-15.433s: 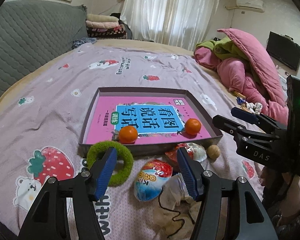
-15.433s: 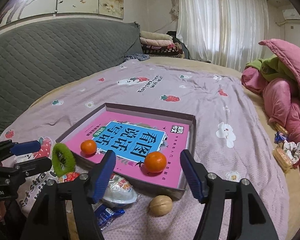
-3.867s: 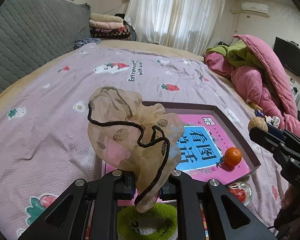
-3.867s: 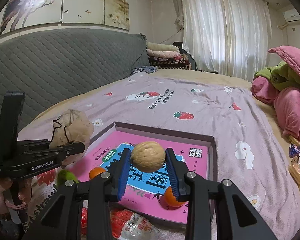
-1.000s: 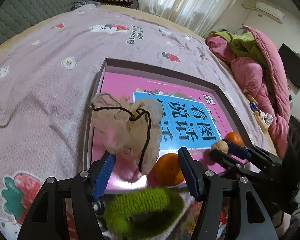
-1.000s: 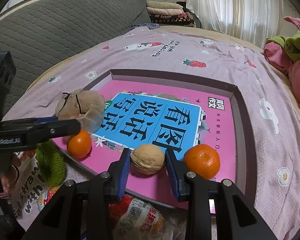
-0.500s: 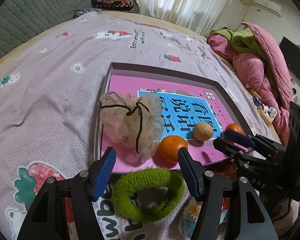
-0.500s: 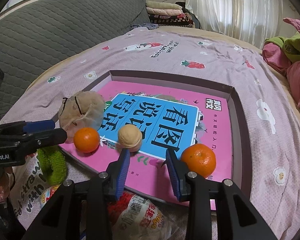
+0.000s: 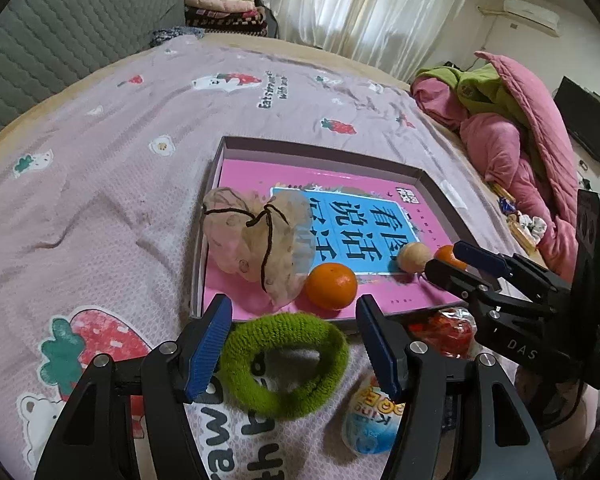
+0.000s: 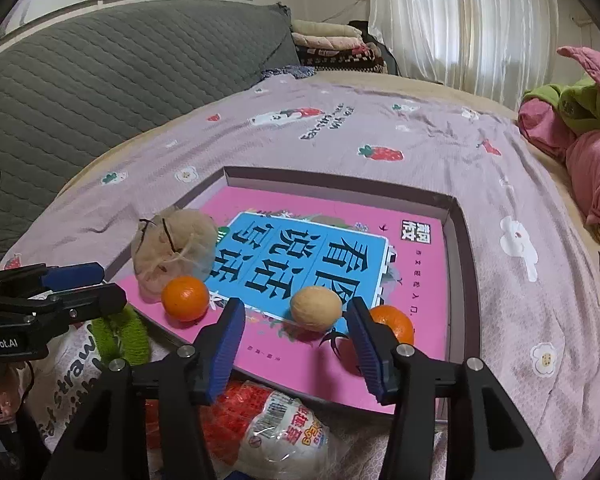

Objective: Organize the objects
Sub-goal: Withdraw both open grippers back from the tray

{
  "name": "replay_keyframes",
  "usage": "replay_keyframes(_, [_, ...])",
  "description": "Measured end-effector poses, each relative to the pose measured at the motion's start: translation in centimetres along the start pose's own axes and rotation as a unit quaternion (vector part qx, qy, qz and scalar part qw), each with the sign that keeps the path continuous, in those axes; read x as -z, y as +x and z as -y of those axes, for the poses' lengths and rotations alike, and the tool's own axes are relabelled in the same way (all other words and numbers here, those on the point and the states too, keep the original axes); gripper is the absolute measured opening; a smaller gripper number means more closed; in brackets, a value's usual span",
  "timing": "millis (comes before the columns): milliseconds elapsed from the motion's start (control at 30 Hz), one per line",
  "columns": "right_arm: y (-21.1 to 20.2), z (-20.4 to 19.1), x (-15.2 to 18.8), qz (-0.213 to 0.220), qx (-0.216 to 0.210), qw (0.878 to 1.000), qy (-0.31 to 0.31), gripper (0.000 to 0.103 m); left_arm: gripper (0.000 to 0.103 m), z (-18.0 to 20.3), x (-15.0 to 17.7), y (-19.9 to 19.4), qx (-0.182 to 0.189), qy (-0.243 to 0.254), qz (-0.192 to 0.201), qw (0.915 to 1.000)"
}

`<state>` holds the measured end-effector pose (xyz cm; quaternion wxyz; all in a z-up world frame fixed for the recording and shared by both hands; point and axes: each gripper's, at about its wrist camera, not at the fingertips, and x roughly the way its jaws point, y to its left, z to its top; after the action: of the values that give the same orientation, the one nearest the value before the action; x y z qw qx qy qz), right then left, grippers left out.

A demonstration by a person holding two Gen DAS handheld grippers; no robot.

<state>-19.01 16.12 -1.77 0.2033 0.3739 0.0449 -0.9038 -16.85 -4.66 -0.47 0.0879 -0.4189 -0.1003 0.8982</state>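
A shallow tray (image 9: 320,148) holding a pink book lies on the bed. In it lie a beige mesh pouch (image 9: 256,240), an orange (image 9: 331,286), a walnut (image 9: 414,258) and a second orange (image 9: 446,254), half hidden by the right gripper (image 9: 444,258). My left gripper (image 9: 294,312) is open and holds nothing. It hovers over a green fuzzy ring (image 9: 284,364) in front of the tray. In the right wrist view the right gripper (image 10: 294,312) has its jaws opening. The walnut (image 10: 316,308) rests free on the book just beyond its tips.
A red and white snack pack (image 10: 284,436) and a blue egg-shaped pack (image 9: 374,420) lie on the sheet before the tray. Pink quilts (image 9: 520,128) are heaped at the right. A grey padded headboard (image 10: 100,80) runs along the left.
The right jaws have parted and let go of the walnut, which now lies on the book. The left gripper has drawn back and up from the pouch.
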Motion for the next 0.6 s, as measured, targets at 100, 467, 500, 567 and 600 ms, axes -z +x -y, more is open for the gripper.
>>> replay_keyframes(100, [-0.5, -0.2, -0.2, 0.008, -0.004, 1.000, -0.002, 0.059, 0.066, 0.3, 0.1, -0.6, -0.002, 0.003, 0.009, 1.0000])
replay_keyframes(467, [-2.5, 0.2, -0.5, 0.035, -0.001, 0.999, 0.006, 0.067, 0.066, 2.1, 0.3, -1.4, -0.003, 0.018, 0.020, 0.9996])
replay_keyframes(500, [-2.6, 0.3, -0.5, 0.037, 0.000, 0.999, 0.008, 0.068, 0.066, 2.2, 0.3, -1.4, -0.003, 0.019, 0.021, 0.9996])
replay_keyframes(567, [-2.9, 0.5, -0.5, 0.041, 0.001, 0.999, 0.011, 0.068, 0.066, 2.6, 0.3, -1.5, -0.005, 0.022, 0.023, 0.9995])
replay_keyframes(600, [-3.0, 0.6, -0.5, 0.041, 0.001, 0.999, 0.013, 0.068, 0.066, 2.9, 0.3, -1.5, -0.006, 0.023, 0.024, 0.9994])
